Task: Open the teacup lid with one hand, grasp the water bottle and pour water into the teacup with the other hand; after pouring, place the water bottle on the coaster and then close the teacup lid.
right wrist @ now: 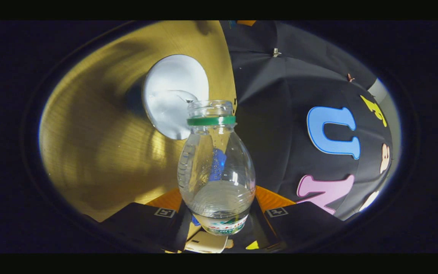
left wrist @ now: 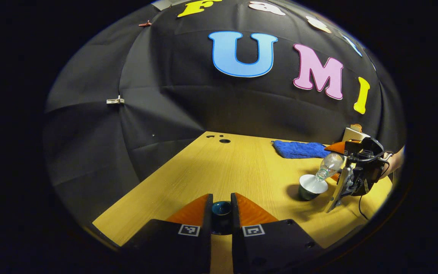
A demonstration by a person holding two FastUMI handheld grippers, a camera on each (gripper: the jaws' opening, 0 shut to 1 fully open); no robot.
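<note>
L gripper is clenched on the dark teacup lid, lid sitting right btwn the jaws above the wooden table. R gripper grasps the water bottle btwn its jaws, bottle tipped w/ its open mouth over the white-lined teacup just ahead of the jaws. In the left gripper view that teacup stands well right of the L jaws, bottle neck angled down at it, blue cloth behind.

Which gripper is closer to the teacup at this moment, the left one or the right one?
Right. The right gripper tilts the water bottle with its mouth just over the teacup. The left gripper holds the teacup lid off to the side, well apart from the cup.
</note>
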